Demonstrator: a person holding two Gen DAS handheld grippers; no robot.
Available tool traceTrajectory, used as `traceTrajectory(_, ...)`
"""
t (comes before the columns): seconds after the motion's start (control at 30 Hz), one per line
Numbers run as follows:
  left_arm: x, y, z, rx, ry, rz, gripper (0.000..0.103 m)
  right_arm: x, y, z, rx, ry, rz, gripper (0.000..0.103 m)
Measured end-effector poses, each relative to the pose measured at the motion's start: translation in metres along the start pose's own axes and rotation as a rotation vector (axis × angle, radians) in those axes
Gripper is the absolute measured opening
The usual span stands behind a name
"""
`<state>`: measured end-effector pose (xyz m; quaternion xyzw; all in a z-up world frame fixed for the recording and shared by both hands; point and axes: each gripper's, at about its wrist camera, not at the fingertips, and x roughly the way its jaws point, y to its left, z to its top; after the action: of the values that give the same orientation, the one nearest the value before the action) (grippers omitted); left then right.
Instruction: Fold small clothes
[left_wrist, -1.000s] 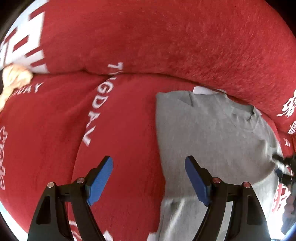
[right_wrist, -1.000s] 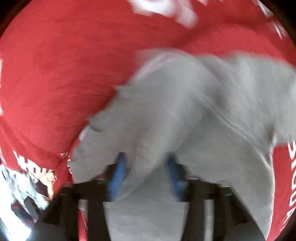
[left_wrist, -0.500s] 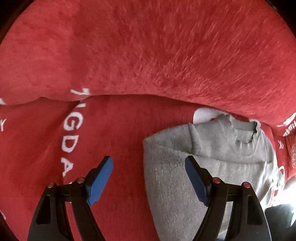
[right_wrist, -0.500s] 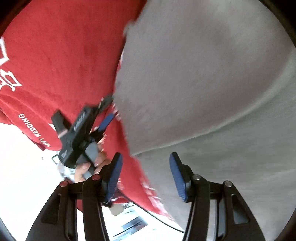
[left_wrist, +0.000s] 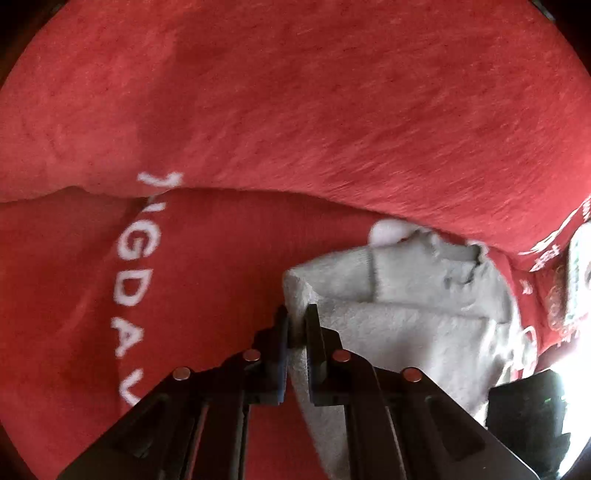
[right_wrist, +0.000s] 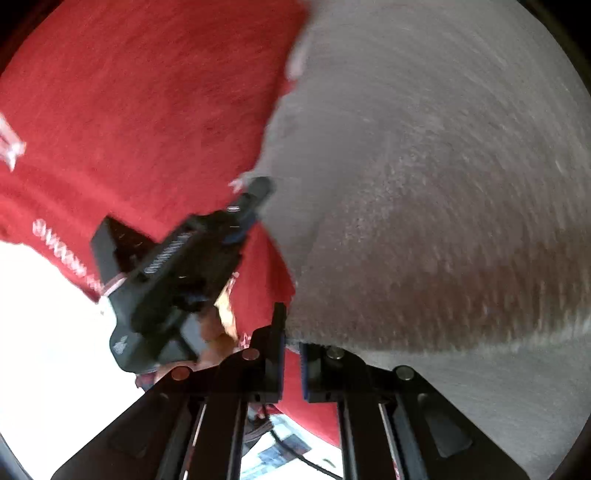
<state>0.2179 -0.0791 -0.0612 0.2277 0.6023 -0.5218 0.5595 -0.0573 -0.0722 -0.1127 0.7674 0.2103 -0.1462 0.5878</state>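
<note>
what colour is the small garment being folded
Grey; the garment shows best in the left wrist view, lying on red cloth.

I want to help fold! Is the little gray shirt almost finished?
Partway. One side of the gray shirt already lies doubled over on the red blanket. The left gripper and right gripper both have jaws pinched on its edge. It looks like at least one more fold is left, then laying it flat.

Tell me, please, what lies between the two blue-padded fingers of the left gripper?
In the left wrist view, the folded edge of the grey knitted sweater sits pinched between them; the left gripper is shut on it, over the red fleece blanket.
</note>
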Motion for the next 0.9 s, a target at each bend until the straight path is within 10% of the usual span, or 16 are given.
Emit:
traceTrajectory(0.2,-0.005,0.033,-0.005,-0.127,-0.066,0.081,0.009,0.030,-0.021,-0.001,-0.020,0.089,-0.109,0.009)
traceTrajectory(0.37,-0.026,0.024,-0.016,-0.083,-0.078,0.144,0.010,-0.009,-0.011,-0.003,-0.088,0.091,-0.162,0.041)
traceTrajectory(0.67,-0.023,-0.029,-0.051,0.015,-0.066,0.160,0.010,-0.209,-0.051,0.037,0.071,-0.402,-0.409,0.041)
traceTrajectory(0.87,-0.004,-0.048,-0.066,0.020,-0.007,0.201,0.010,-0.236,-0.091,0.052,0.279,-0.483,-0.332,0.042)
traceTrajectory(0.9,-0.002,-0.051,-0.068,0.031,-0.005,0.224,0.023,-0.230,-0.091,0.051,0.280,-0.488,-0.319,0.041)
